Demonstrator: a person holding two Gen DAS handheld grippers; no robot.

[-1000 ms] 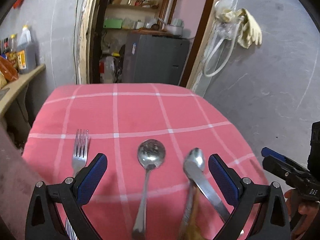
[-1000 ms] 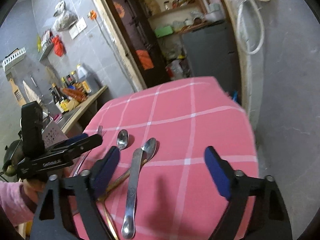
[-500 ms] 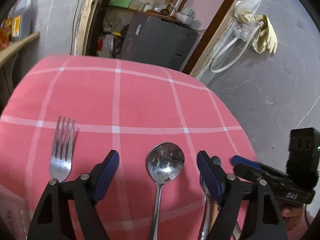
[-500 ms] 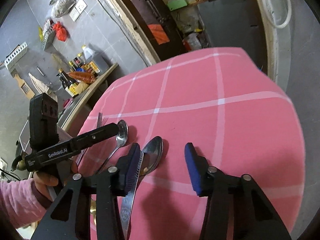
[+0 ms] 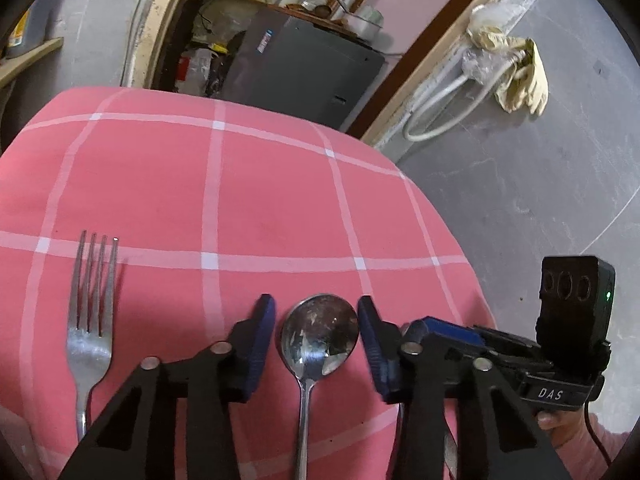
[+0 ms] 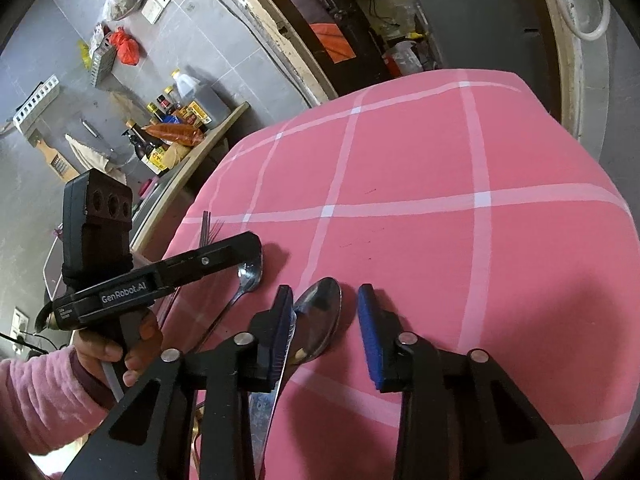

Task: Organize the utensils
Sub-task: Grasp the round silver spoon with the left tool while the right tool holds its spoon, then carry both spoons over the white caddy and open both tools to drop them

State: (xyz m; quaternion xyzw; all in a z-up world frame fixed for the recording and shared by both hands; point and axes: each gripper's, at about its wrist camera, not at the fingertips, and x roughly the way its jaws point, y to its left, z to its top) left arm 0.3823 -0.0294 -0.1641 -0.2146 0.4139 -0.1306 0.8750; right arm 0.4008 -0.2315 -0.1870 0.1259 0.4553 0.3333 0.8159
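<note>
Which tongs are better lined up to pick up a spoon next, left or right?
Left, probably. The left tongs straddle the round spoon evenly. The right tongs sit off-centre over the oval spoon, one pad over it.

Steel four-tined fork (image 5: 89,332) lies flat at left on the pink white-checked cloth, tines pointing away. Round-bowled steel spoon (image 5: 319,334), bowl up and smudged, lies parallel beside it, handle toward the viewer. Oval-bowled steel spoon (image 6: 320,318) lies at right, its handle crossing a brass-coloured handle (image 6: 195,446).
</note>
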